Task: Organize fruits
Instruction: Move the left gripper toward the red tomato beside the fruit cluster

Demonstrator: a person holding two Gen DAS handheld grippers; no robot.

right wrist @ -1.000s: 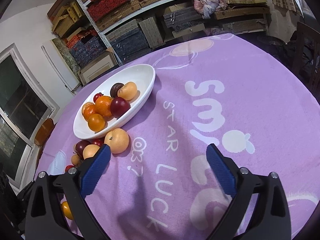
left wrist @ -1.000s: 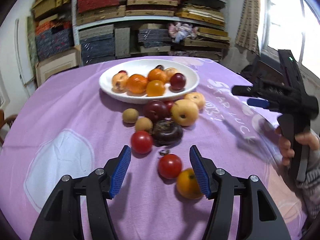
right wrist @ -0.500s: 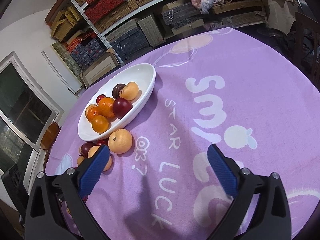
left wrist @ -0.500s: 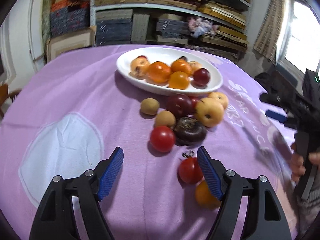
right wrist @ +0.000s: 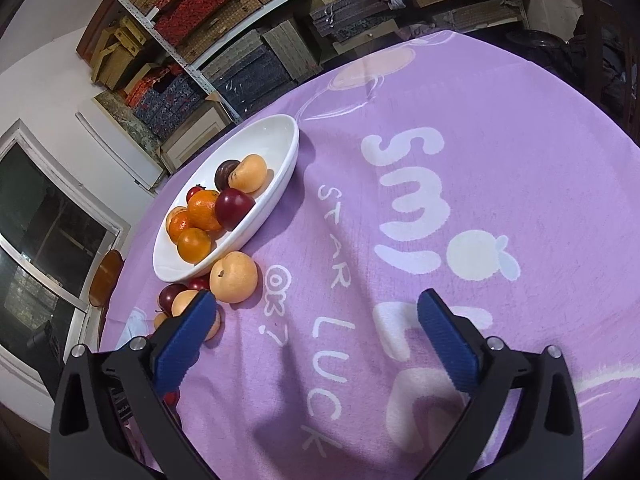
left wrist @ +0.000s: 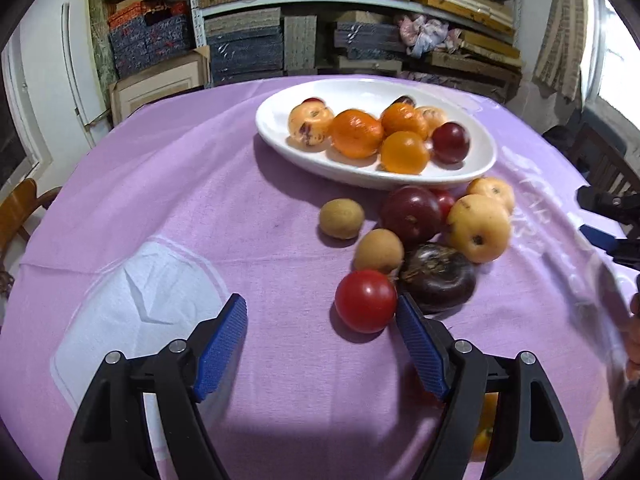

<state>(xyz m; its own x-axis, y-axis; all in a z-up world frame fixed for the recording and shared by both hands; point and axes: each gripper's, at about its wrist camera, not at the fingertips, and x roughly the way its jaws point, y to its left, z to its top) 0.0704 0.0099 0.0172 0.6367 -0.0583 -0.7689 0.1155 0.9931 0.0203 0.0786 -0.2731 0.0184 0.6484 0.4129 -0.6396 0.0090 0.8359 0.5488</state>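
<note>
A white oval bowl (left wrist: 270,120) on the purple cloth holds oranges (left wrist: 355,133), a dark red plum (left wrist: 450,142) and a peach. In front of it lie loose fruits: a red tomato (left wrist: 366,300), a dark purple fruit (left wrist: 438,276), a yellow pear (left wrist: 478,228), a dark plum (left wrist: 410,212) and two small brown fruits (left wrist: 341,218). My left gripper (left wrist: 320,320) is open, with the tomato just off its right fingertip. An orange fruit (left wrist: 484,432) peeks from behind that finger. My right gripper (right wrist: 316,320) hangs over bare cloth, its jaws opening with nothing between them.
The round table's purple cloth (right wrist: 460,140) carries white lettering. Shelves stacked with boxes (left wrist: 320,20) stand behind the table. A wooden chair (left wrist: 16,208) is at the left edge and another (left wrist: 604,164) at the right. A person's hand (left wrist: 634,340) holds the right gripper.
My left gripper has shifted left and widened; the tomato and orange once between its fingers now sit behind its right finger. The right gripper's jaws have spread a little and it has rolled slightly.
</note>
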